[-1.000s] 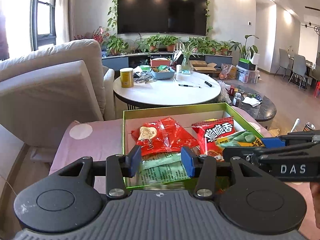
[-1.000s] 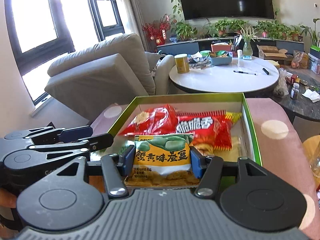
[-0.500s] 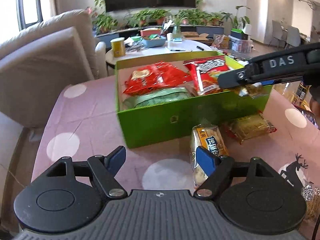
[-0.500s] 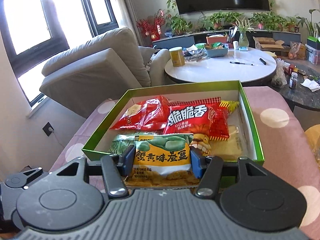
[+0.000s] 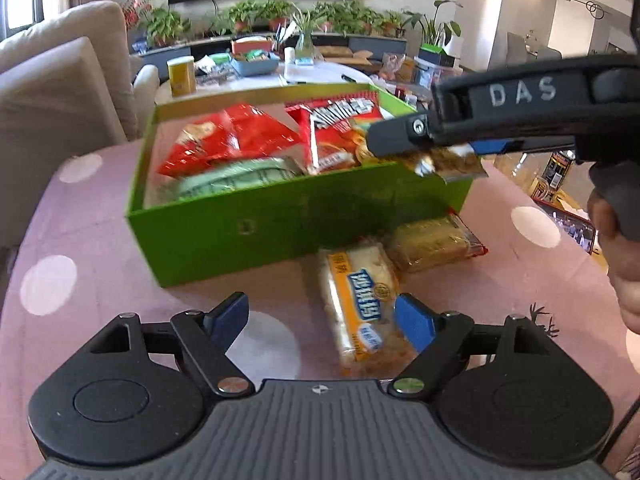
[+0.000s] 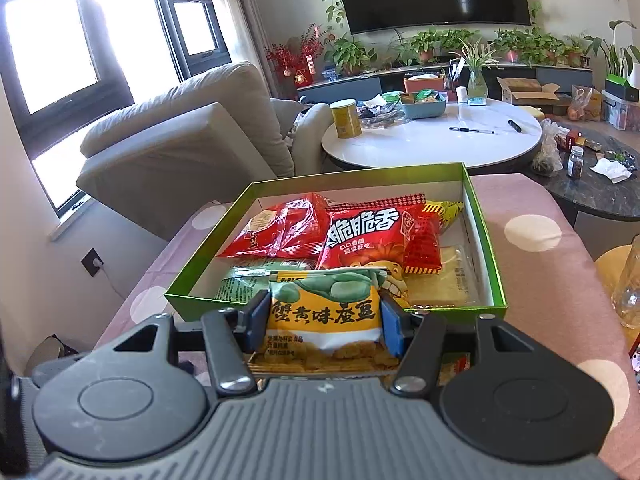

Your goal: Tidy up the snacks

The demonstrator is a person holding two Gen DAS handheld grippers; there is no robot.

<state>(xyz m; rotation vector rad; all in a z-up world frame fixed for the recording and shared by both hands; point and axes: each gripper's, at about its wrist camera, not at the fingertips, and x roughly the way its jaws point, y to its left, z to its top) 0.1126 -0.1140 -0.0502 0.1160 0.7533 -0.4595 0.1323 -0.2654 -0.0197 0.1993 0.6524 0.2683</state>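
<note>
Before green box (image 5: 296, 228), cracker pack (image 5: 362, 308) lies lengthwise toward it.

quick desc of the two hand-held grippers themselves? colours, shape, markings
Both match: black linkage arms with silver pivot screws, blue finger pads, two round black discs flanking a ribbed grey body. The left hand-held gripper shows this from its own camera, the right hand-held gripper likewise. Side-on in the left view, the right one bears white "DAS" lettering and a black handle. No sleeve visible.
</note>
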